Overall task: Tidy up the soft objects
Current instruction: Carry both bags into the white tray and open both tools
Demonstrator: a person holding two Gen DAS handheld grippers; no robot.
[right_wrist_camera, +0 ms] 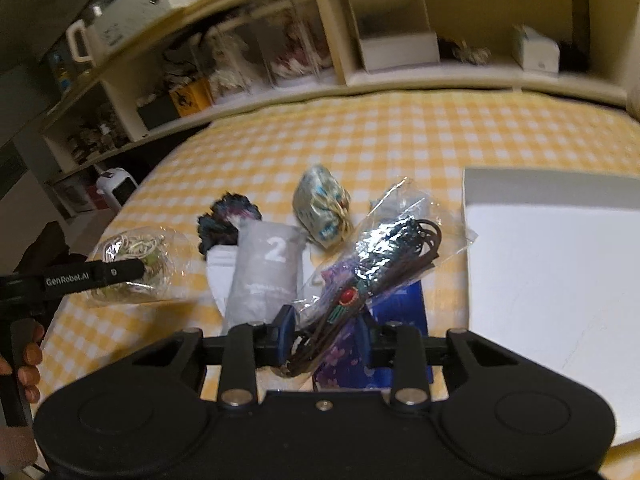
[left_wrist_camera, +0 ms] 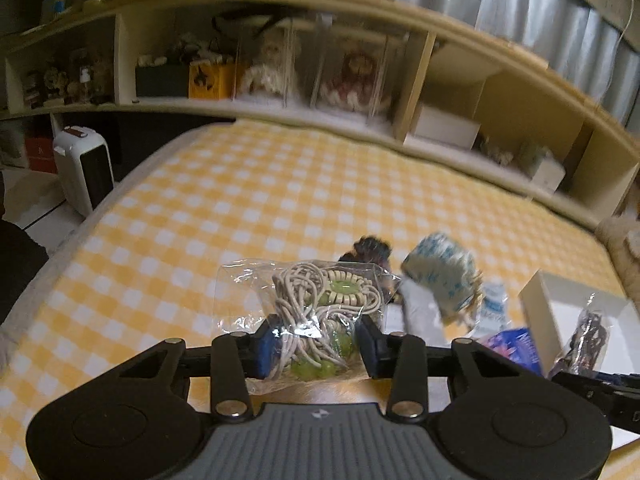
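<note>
Soft objects were in both grippers. The left gripper was clamped on a clear bag of pale cord and green beads, raised above the checked cloth. The right gripper was clamped on a clear bag of dark cord with a red bead, its top end sticking up and away from the jaws.

Just right of that bag lay the white box, open and seemingly the place for the goods. To do this step well, I judged each bag should be carried low over the box wall and let go only once it rested on the floor of the box; the film is slick and the grip sat near one end, so a quick swing could let it slide out. The two grippers were near each other, so one should go first.

Beyond the bags lay a grey pouch marked 2, a dark frilly piece, a blue-patterned bundle and a purple packet, partly hidden by the right bag.

Both views were blurred. The box's far right edge was cut off, and in the left view the right bag covered part of its inside. What lay under the grey pouch could not be made out.
</note>
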